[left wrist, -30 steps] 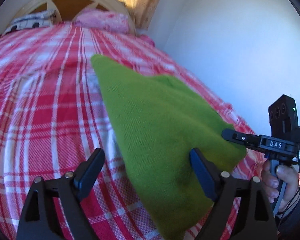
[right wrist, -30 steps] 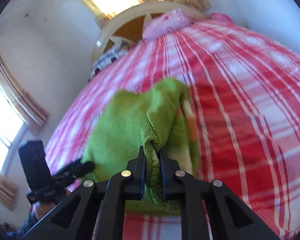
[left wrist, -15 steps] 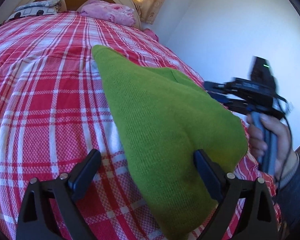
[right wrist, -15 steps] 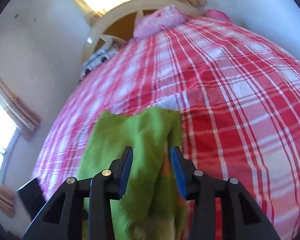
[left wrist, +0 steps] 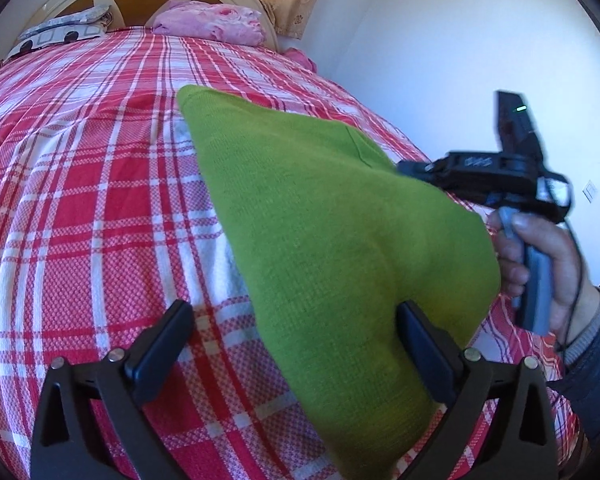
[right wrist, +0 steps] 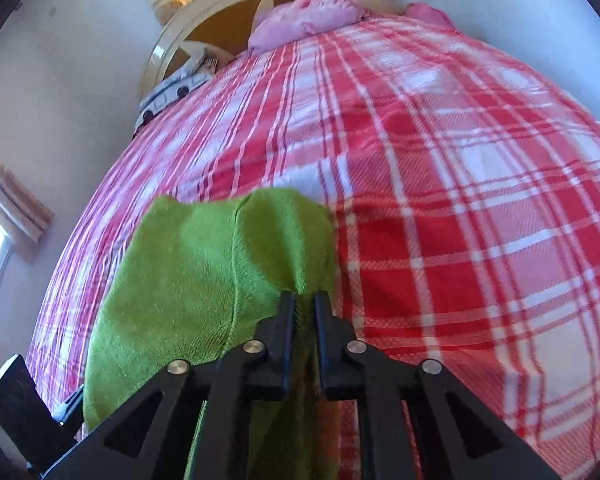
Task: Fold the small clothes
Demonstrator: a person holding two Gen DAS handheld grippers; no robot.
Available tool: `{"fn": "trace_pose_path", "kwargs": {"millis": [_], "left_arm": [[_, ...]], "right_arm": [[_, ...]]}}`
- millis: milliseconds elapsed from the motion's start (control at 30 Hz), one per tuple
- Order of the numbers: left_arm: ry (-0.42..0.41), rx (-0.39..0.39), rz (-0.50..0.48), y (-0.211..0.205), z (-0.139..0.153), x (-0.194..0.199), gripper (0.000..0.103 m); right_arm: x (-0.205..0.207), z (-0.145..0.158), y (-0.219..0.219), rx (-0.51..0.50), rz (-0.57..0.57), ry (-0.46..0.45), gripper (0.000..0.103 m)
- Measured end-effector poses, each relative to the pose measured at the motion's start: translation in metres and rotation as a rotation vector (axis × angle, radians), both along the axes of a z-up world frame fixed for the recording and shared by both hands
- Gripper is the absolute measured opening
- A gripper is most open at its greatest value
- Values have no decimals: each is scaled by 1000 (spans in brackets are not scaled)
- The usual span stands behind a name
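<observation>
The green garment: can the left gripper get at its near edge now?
Probably yes. The left gripper is wide open, and the green garment already lies between its fingers with nothing over it. The right gripper pinches another edge.

Left gripper (left wrist: 296, 334) jaws just opening wide at bottom of frame, green knit garment (left wrist: 332, 248) lying between. Right gripper (left wrist: 412, 168) reaching garment's right edge, hand (left wrist: 540, 256) gripping handle.
</observation>
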State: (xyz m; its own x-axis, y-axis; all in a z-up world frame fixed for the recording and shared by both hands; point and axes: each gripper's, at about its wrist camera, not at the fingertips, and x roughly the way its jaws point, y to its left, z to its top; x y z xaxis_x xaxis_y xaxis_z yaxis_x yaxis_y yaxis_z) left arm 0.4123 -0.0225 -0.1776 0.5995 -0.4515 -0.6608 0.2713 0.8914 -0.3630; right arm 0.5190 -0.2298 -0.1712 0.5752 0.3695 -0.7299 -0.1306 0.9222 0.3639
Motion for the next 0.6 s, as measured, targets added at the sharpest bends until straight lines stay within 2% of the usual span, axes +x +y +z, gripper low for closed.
{"fn": "trace_pose_path", "kwargs": {"millis": [67,100,167,233,300,400,433,467,533,600], "left_arm": [[1,-2,0,0,0,0,103],[1,-6,0,1,0,0,103],[4,-6,0,0,0,1,103],[3,3,0,-1,0,1,103],[5,10,0,-2,0,2,103],[5,13,-1,-3,0,3,103],[6,18,-1,-3,0,3,103],[6,29,0,-3,0,3,103],[6,40,0,-4,0,2,103],[7,42,1,-4,0,1,103]], "right_arm": [[-14,20,4,-30,-2,-66,15],[-27,35,9,-21,37,-115,16],[-46,52,21,3,110,-170,28],[-64,58,38,38,220,-193,34],[-77,47,51,18,310,-156,34],[-78,15,54,-89,306,-77,34],[-74,1,50,-88,306,-30,34],[-73,-5,43,-56,306,-21,33],[-75,-5,36,-20,311,-31,33],[-76,-2,37,-32,323,-25,34]]}}
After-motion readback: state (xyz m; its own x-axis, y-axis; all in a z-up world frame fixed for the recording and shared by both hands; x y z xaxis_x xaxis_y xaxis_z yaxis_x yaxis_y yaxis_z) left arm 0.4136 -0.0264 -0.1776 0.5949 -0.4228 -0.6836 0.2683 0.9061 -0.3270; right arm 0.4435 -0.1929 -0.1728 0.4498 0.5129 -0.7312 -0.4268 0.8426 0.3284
